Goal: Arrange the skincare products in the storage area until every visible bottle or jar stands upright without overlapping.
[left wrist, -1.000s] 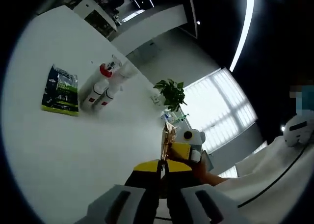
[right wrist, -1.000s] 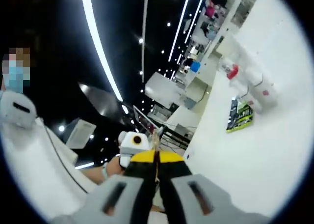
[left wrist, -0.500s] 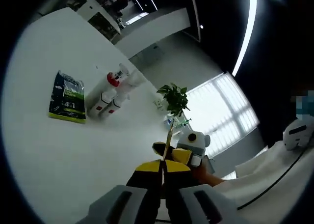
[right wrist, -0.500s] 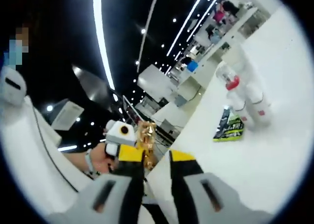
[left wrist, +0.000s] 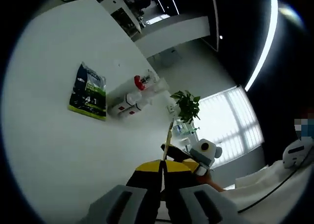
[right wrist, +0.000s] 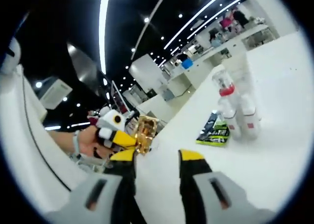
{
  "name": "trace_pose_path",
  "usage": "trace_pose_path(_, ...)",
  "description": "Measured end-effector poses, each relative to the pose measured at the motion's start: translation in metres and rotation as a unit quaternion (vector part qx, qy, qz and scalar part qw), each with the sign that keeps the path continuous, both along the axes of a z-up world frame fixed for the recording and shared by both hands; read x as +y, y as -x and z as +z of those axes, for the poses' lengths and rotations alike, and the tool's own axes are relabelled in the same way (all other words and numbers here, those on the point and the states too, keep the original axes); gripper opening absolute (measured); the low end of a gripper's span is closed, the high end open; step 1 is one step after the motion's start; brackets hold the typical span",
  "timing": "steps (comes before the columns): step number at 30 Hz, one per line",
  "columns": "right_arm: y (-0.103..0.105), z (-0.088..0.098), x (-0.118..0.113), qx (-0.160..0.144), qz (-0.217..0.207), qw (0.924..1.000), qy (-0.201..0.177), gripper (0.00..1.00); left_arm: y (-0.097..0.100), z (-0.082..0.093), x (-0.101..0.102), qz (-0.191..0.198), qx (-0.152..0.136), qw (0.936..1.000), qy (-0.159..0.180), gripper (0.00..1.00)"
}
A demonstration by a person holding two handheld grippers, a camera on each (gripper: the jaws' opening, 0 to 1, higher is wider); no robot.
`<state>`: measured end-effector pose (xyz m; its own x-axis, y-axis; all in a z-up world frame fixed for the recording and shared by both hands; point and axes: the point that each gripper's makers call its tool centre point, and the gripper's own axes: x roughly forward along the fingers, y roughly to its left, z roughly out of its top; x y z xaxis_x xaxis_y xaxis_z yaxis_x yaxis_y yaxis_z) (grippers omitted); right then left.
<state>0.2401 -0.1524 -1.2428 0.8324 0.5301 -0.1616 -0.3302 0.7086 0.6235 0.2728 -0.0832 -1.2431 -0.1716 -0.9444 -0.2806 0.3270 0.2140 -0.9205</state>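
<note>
Gold foil packet [right wrist: 144, 133] clamped in my left gripper [left wrist: 163, 166]; my right gripper [right wrist: 157, 157] jaws apart, bottles [right wrist: 238, 117] and green sachet [right wrist: 214, 134] well ahead on white table [right wrist: 274, 160].

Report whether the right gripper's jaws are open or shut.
Open. In the right gripper view, the right gripper has its two yellow-tipped jaws standing apart, with bare white table showing between them and nothing gripped.

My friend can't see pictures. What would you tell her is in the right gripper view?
The right gripper reaches out with its yellow-tipped jaws open over a white table. Past its jaws, the left gripper holds a shiny gold packet. Farther back stand white bottles, one with a red collar, beside a flat green-and-black pouch.
</note>
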Motion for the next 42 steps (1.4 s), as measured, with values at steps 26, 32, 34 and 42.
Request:
trace_pose_path(26, -0.006, -0.025, -0.045, 0.033, -0.025, 0.9991, -0.004, 0.32, -0.126, -0.039, -0.009, 0.086, -0.009, 0.9934, -0.075, 0.0)
trace_pose_path(32, -0.01, -0.031, -0.05, 0.043, -0.029, 0.9986, -0.01, 0.33, -0.147, -0.049, -0.015, 0.089, -0.007, 0.9915, -0.094, 0.0)
trace_pose_path(34, -0.012, -0.03, -0.051, 0.045, -0.029, 0.9985, -0.01, 0.33, -0.152, -0.056, -0.015, 0.079, -0.011, 0.991, -0.108, 0.0)
trace_pose_path(42, -0.017, -0.034, -0.052, 0.052, -0.024, 0.9983, -0.008, 0.33, -0.171, -0.074, -0.016, 0.073, -0.017, 0.9882, -0.133, 0.0)
